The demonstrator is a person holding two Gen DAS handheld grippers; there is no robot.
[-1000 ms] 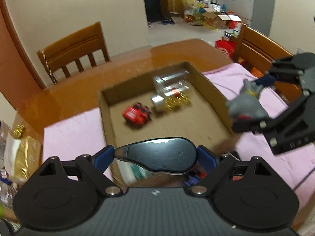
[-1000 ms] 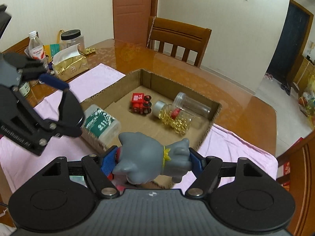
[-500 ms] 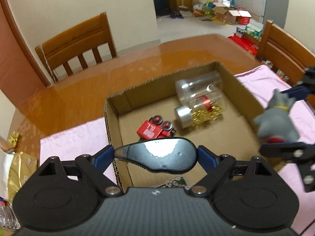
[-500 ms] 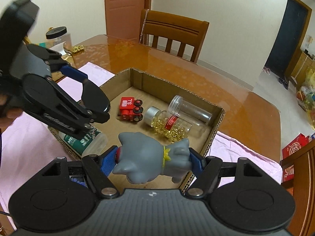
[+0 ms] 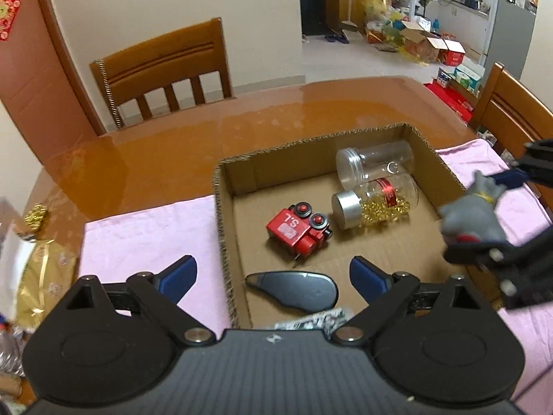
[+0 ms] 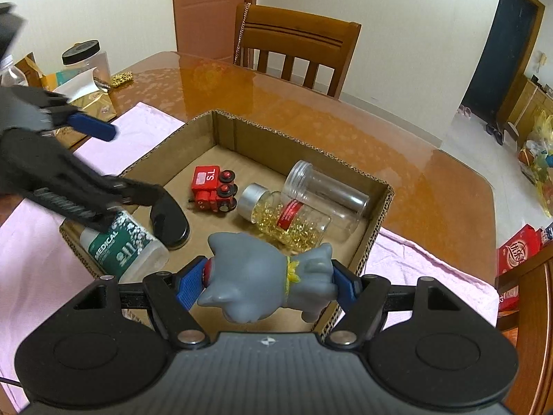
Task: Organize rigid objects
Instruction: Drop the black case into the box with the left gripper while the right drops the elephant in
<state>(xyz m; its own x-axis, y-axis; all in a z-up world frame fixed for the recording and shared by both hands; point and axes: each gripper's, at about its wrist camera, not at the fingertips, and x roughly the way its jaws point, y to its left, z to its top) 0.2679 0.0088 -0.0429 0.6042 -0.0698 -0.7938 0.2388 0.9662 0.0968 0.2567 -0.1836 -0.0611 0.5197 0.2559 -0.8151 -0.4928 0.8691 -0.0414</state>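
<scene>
Left tongs (image 5: 273,275) just been opening, nothing gripped, black case (image 5: 293,290) lying loose in box (image 5: 221,214). Right tongs (image 6: 268,285) clamping grey toy (image 6: 266,283), hovering over box near edge. Risk: releasing too early, toy clipping wall, tumbling onto pink cloth (image 6: 425,269).

Glossy orange-brown wooden table (image 6: 311,117), bearing a pale pink cloth (image 5: 145,238) spread under the near area; slatted brown wooden chair (image 6: 297,45) at the far edge, a second wooden chair (image 5: 508,110) at the side; gold foil packet (image 6: 93,102), clear plastic jar with black lid (image 6: 86,58) and a small heap of gold beads (image 6: 121,79) grouped near one table corner; orange-brown door (image 6: 207,7); open cardboard cartons (image 5: 425,41) on the floor of the far room
</scene>
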